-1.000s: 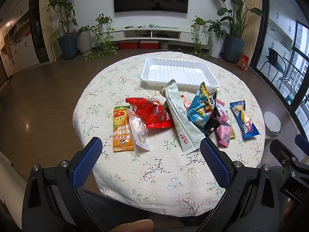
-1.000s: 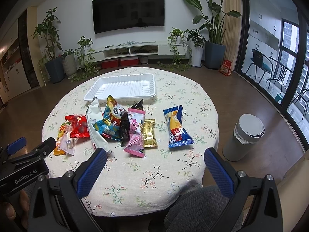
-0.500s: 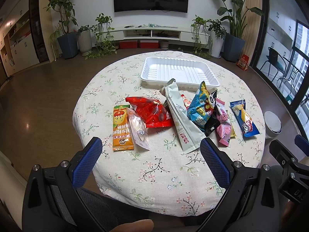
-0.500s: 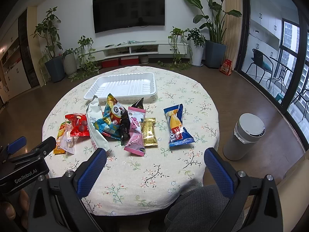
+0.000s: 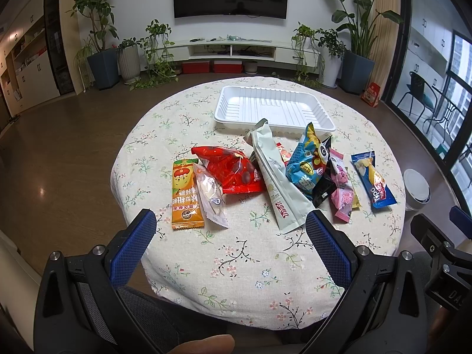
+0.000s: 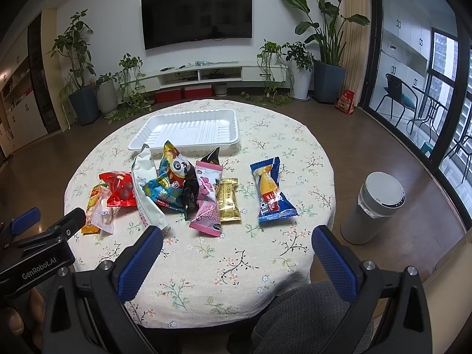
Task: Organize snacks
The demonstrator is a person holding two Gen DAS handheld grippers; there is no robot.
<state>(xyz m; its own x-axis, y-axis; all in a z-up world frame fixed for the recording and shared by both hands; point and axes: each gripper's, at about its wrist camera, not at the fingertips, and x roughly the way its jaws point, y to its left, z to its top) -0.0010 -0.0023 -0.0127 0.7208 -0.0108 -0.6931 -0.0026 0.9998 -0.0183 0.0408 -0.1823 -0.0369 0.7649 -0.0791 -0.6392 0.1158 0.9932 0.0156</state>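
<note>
Several snack packs lie in a row across a round table: an orange pack (image 5: 185,194), a clear wrapper (image 5: 210,191), a red bag (image 5: 233,169), a long pale pouch (image 5: 277,183), a blue panda bag (image 5: 308,166), a pink pack (image 6: 208,203), a gold bar (image 6: 227,200) and a blue Tipo pack (image 6: 270,190). Behind them sits an empty white tray (image 5: 273,109). My left gripper (image 5: 230,247) hangs open over the near table edge, nothing between its fingers. My right gripper (image 6: 236,259) is open too, in front of the Tipo pack.
The table carries a floral cloth (image 6: 236,250). A grey bin (image 6: 379,206) stands on the floor to the right. Potted plants (image 6: 324,67) and a low TV shelf (image 6: 206,73) line the far wall. A person's grey-clad legs (image 6: 301,318) are under the near edge.
</note>
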